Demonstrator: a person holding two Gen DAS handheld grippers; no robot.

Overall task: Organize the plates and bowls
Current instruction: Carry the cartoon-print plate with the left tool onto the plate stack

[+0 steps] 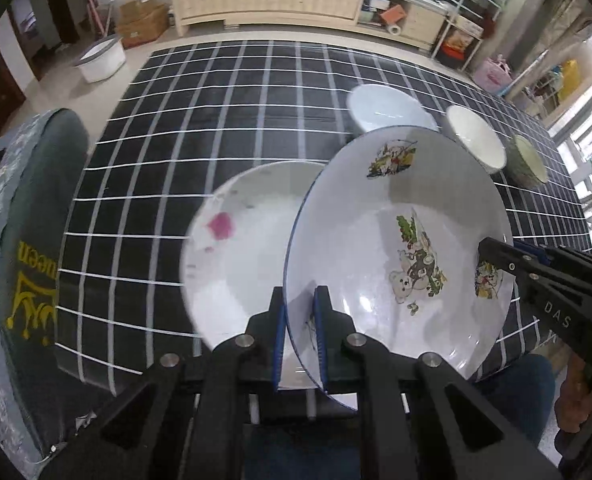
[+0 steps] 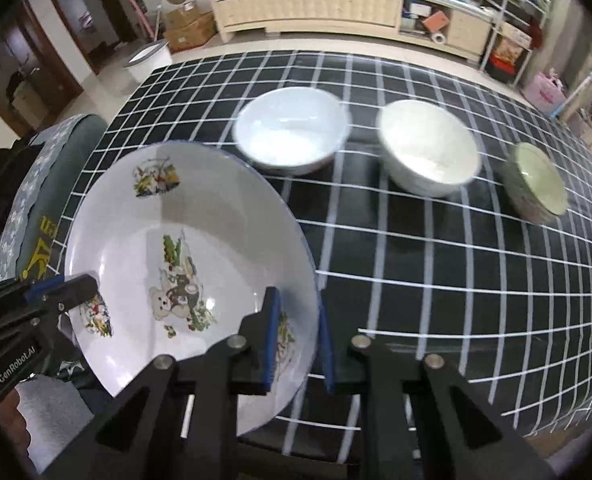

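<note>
Pinching one bear plate [image 1: 396, 248], both grippers' jaws hover over the checked tablecloth [image 2: 436, 264].

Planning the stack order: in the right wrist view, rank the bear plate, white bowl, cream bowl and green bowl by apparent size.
1. bear plate, though nearest the camera
2. white bowl and cream bowl: alike
3. green bowl

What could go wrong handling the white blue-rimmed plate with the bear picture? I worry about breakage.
The white blue-rimmed plate with the bear picture looks stiff and glazed, so probably slippery and breakable. The left gripper and right gripper pinch opposite rims, which likely limits tilting. If it slipped, it might strike the white plate with a pink mark below.
</note>
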